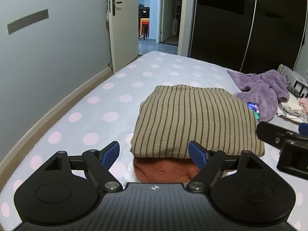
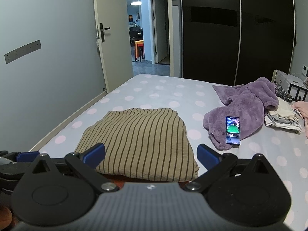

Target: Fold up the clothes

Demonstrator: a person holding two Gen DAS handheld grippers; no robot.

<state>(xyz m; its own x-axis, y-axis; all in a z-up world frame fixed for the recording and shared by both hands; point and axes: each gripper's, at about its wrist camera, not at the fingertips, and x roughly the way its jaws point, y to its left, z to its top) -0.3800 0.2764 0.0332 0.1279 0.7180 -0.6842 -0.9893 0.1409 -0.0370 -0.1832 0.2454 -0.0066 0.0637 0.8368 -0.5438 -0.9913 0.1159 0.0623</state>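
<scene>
Striped tan garment [image 1: 196, 121] folded into a neat rectangle w/ dark thin stripes, sits on the polka-dot bed [image 1: 92, 115], stacked on a rust-coloured cloth [image 1: 163, 170]. Left gripper [image 1: 154, 152] and right gripper [image 2: 151, 153] both spread wide, nothing pinched, just short of the garment's near edge. Purple fleece [image 2: 248, 105] w/ a lit phone [image 2: 233, 130] lies right of the garment.

Dotted bed [image 2: 157, 94] carries folded stack [image 2: 142, 142], purple robe [image 2: 248, 107], phone [image 2: 233, 130].

Left of the folded striped garment [image 1: 194, 121] the bed [image 1: 92, 115] lies bare to its edge. On the right, a phone [image 2: 233, 130] and a purple fleece [image 2: 248, 107] crowd the bed, with piled clothes [image 2: 283, 118] just beyond.
</scene>
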